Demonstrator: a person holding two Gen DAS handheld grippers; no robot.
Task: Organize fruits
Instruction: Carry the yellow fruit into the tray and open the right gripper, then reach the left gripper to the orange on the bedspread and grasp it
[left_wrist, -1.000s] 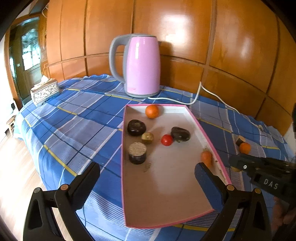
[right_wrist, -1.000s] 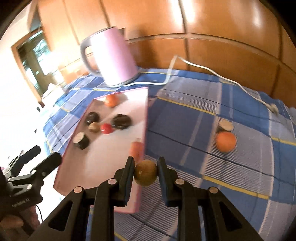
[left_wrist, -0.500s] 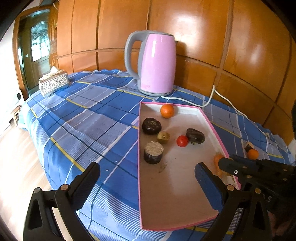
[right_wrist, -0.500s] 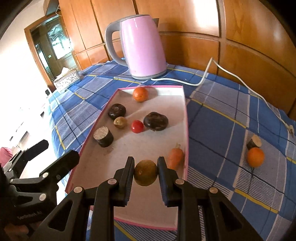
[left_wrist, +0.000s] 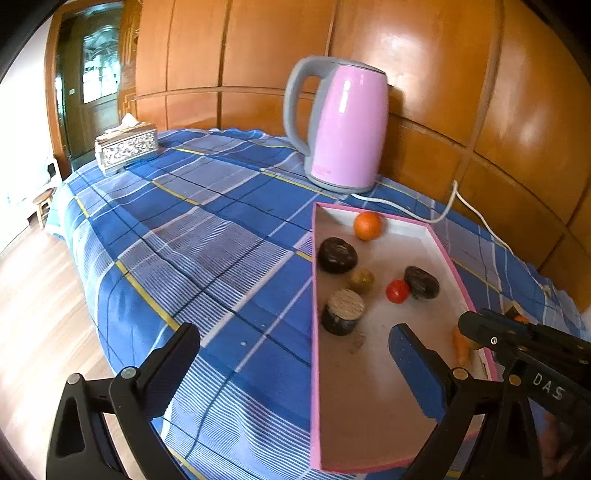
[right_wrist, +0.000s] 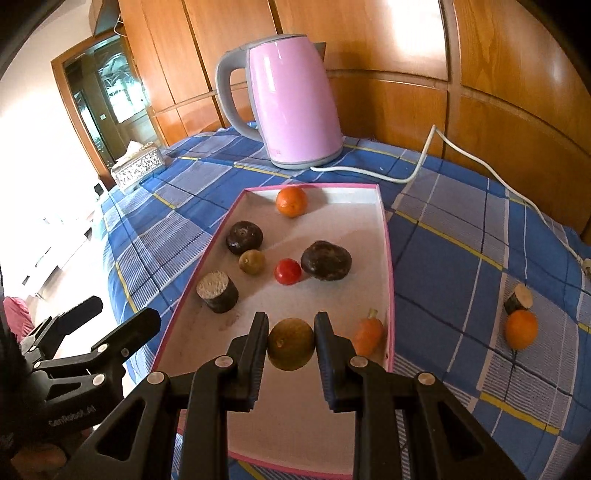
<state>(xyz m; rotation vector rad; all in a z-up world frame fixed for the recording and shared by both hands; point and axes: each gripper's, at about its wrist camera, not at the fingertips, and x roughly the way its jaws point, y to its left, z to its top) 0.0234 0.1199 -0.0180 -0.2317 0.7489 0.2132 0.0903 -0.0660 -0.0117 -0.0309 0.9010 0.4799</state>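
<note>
Right wrist: right gripper (right_wrist: 291, 341) pinching brownish-green fruit (right_wrist: 291, 344) over pink-rimmed tray (right_wrist: 389, 258).
Pads pressed on both sides of fruit, above near end of tray, carrot (right_wrist: 367, 334) just beside. Orange (right_wrist: 521, 328) outside on blue plaid cloth (right_wrist: 461, 258).

Left wrist: left gripper (left_wrist: 295, 363) spread wide, nothing between jaws.
Hovering over tray's near-left rim (left_wrist: 313, 295); pink kettle (left_wrist: 343, 125) behind tray.

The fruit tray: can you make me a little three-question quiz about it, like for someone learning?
1. True or false: the right gripper is empty.
2. What colour is the tray's rim?
3. Which lies outside the tray: (a) the red tomato, (b) the orange on the cloth, (c) the carrot?

Key: 1. False, it holds a brownish-green fruit. 2. Pink. 3. b.
</note>
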